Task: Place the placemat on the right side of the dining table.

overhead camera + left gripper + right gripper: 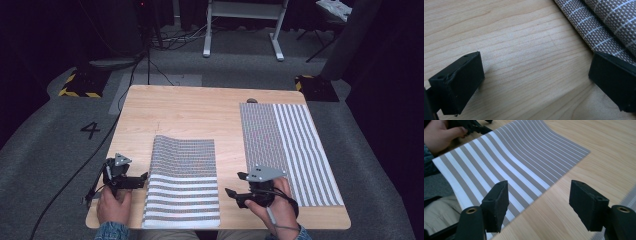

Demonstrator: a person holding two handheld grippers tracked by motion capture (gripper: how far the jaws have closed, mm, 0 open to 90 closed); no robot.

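- Placemats lie on the wooden tabletop: a striped placemat at the near edge in the middle, and a second placemat flat along the right side, reaching from far to near.
- The near placemat's far part has fine stripes and rises in a gentle hump; its near part has broad white and grey bands and overhangs the tabletop's near edge slightly.
- The left gripper sits just left of the near placemat, its fingers spread wide over bare wood, with the mat's edge beside the right-hand finger; nothing is between them.
- The right gripper hovers between the two placemats, near the tabletop's near edge. Its fingers are released and stand apart, clasping nothing; the near placemat's right edge lies below and beyond them.
- Each hand grips its tool from the near side.
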